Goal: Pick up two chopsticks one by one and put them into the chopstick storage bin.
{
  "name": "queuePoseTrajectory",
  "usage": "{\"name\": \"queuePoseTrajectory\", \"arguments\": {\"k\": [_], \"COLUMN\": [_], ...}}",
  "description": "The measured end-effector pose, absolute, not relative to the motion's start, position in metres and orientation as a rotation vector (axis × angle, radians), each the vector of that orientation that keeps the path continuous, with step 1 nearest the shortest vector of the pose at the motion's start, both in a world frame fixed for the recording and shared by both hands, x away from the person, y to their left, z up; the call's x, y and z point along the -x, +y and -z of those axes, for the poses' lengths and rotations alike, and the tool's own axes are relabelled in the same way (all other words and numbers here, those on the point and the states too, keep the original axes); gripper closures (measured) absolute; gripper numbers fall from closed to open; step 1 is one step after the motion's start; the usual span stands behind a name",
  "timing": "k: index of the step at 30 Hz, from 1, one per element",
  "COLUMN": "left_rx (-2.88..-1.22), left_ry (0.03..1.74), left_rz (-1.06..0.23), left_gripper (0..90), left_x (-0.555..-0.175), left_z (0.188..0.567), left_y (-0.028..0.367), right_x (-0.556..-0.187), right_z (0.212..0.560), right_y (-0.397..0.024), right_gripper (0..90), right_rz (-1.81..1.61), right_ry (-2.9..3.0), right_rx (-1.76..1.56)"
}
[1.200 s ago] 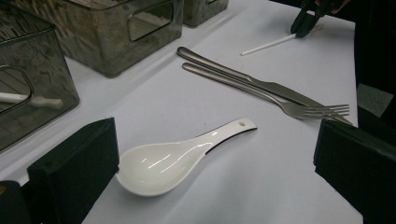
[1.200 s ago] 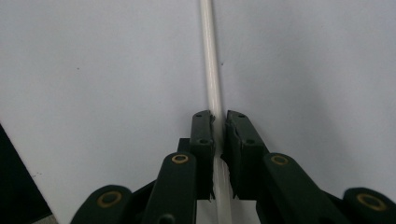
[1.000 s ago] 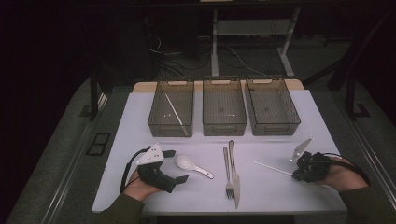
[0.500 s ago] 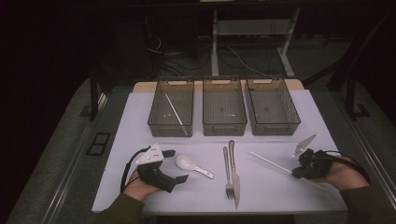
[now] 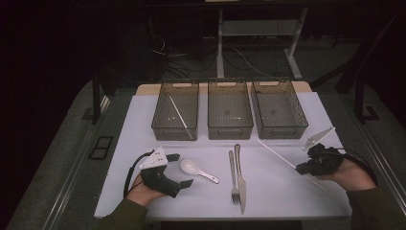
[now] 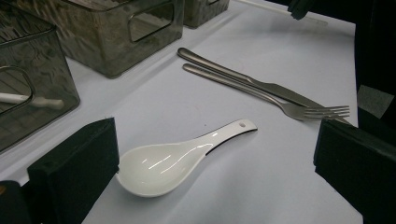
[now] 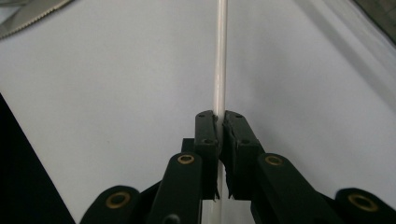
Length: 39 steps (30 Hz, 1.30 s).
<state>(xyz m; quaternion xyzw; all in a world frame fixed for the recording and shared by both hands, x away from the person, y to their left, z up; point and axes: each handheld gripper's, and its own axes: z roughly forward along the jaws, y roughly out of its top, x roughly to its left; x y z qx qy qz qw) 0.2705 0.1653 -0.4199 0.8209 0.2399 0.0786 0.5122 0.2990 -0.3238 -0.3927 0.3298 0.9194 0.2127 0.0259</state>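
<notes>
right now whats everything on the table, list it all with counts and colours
smoky clear plastic bins: three, grey-brown, in a row at the far side of the white table top
thin white chopstick in the left bin: one, white, lying slantwise
thin white chopstick in the right gripper: one, white, at the table's right
white ceramic soup spoon: one, white, between the left gripper's jaws, untouched
steel fork: one, silver, centre front
steel table knife: one, silver, against the fork's right
left gripper: black, jaws open around the spoon
right gripper: black, jaws shut on the chopstick
hands: two, one on each gripper
</notes>
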Motion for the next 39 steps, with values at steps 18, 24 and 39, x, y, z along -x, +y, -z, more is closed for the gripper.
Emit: {"name": "queuePoseTrajectory", "arguments": {"k": [18, 24, 39], "left_rx": [-1.958, -1.953, -1.944], "left_ry": [0.594, 0.587, 0.586], "left_rz": [-0.188, -0.191, -0.194], "left_gripper": [0.0, 0.0, 0.0], "left_x": [-0.272, -0.271, -0.271], "left_z": [0.42, 0.419, 0.418], "left_y": [0.167, 0.167, 0.167], "right_x": [-0.321, -0.333, -0.368], "right_z": [0.375, 0.37, 0.357], "right_y": [-0.289, -0.27, -0.218], "right_gripper": [84.3, 84.3, 84.2], "right_rz": [-0.784, -0.802, -0.89], "right_ry": [2.803, 2.781, 2.777], "right_rx": [-1.09, -1.12, -1.144]}}
